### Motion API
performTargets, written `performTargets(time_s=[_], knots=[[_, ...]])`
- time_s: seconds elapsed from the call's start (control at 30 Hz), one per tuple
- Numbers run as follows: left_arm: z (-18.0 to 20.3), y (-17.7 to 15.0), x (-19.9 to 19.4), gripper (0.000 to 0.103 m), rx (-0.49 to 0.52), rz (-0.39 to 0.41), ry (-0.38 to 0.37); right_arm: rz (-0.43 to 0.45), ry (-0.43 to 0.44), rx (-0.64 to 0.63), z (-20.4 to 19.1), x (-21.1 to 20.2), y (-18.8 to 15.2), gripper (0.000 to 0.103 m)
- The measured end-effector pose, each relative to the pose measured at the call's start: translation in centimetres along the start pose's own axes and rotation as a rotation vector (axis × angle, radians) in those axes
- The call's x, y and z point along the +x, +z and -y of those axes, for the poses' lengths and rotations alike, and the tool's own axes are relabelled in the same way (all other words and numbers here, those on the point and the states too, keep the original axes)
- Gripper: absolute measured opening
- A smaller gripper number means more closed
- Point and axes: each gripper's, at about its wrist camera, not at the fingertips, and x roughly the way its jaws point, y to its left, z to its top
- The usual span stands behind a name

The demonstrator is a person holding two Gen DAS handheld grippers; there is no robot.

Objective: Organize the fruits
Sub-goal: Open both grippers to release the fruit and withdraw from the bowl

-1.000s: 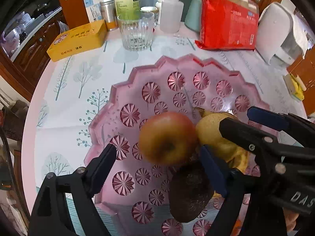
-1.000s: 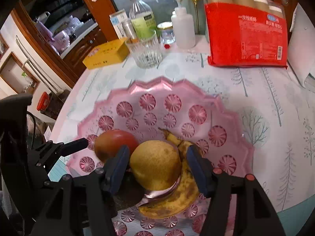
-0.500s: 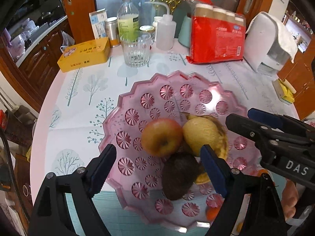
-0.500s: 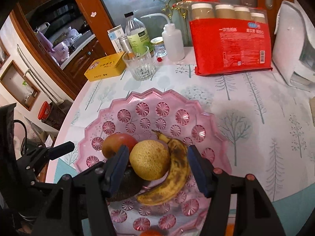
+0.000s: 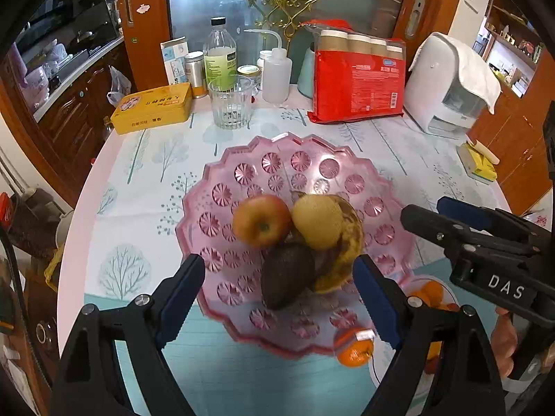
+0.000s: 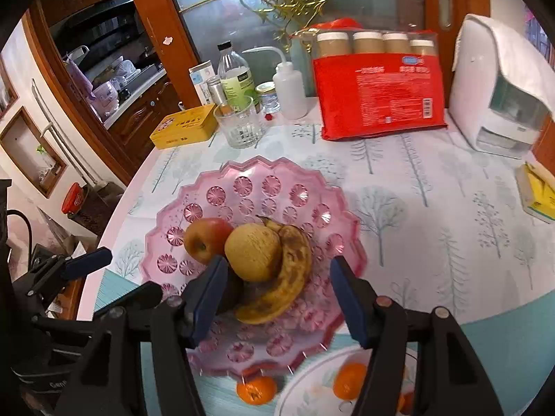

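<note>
Four fruits piled in pink scalloped bowl (image 5: 222, 180) on tree-print tablecloth (image 5: 152, 159), apple (image 5: 261, 220) beside pear (image 5: 317, 221), banana (image 6: 291, 270), dark avocado (image 5: 286, 279), left gripper (image 5: 279, 296) and right gripper (image 6: 274, 298) above, both jaws apart, holding nothing, loose oranges (image 6: 256, 390) nearby

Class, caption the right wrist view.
Open right tool above pink dish holding apple, pear, banana.

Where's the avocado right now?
In the left wrist view the avocado lies in the pink fruit bowl, at the near side of the pile, just below the apple and against the banana.
</note>
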Motion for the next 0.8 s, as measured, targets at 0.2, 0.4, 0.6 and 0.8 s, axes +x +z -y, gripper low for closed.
performTargets(time_s=[0.2,0.4,0.6,0.8], knots=[[0.7,-2.2,-1.7,0.086,0.010,-0.004,0.015,0.017,-0.037,-0.001,0.3,-2.4,-2.0,0.062],[1.6,-3.7,-3.5,0.086,0.030,0.000,0.011,0.034,-0.069,0.016,0.7,-4.9,-4.0,0.062],[2.9,-4.5,-6.3,0.086,0.054,0.047,-0.006,0.071,-0.092,0.043,1.3,-8.2,-5.6,0.062],[4.0,-5.6,-8.7,0.086,0.057,0.099,-0.018,0.111,-0.115,0.063,2.1,-11.1,-7.5,0.062]])
